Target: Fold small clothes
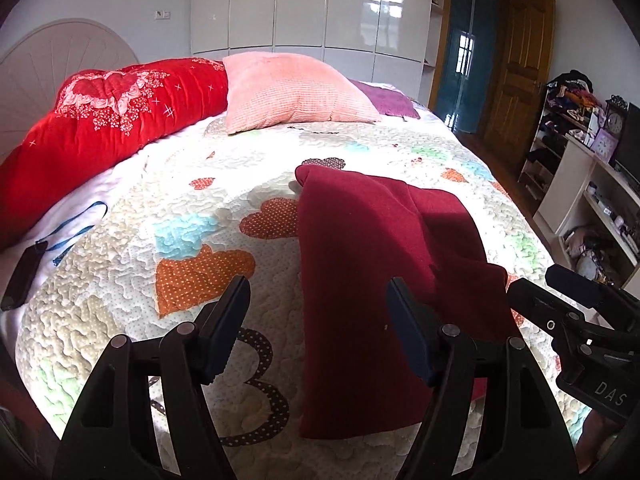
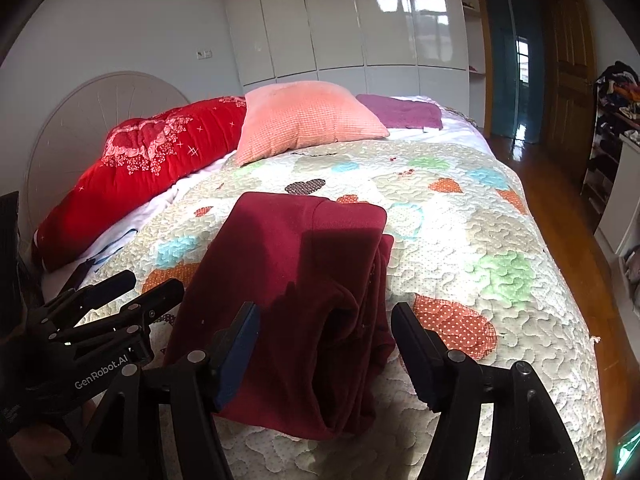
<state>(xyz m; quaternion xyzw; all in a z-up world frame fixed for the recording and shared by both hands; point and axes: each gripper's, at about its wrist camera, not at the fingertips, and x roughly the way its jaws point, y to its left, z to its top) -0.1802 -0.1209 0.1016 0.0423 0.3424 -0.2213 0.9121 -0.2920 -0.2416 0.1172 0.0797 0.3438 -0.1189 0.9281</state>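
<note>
From the left wrist camera, the left gripper [image 1: 318, 308] hangs above the near end of the bed, its fingers [image 1: 234, 304] spread wide with nothing between them. A dark red garment [image 1: 360, 280] lies folded into a long strip on the patchwork quilt [image 1: 160, 220], running away from the camera; the gripper's right-hand finger shows in front of the cloth, the left-hand one over bare quilt. The right gripper [image 1: 560, 284] comes in at the right edge, beside the garment. At the head of the bed sit a red bolster [image 1: 100, 120], a pink pillow [image 1: 288, 88] and a purple cloth [image 1: 388, 100].

From the right wrist camera, the right gripper [image 2: 324, 328] hovers over the near end of the same garment [image 2: 292, 280], fingers [image 2: 416, 340] spread and gripping nothing, with the cloth's bunched layered edge showing between them. The left gripper [image 2: 136, 284] is at the lower left, beside the garment, its fingers apart.
</note>
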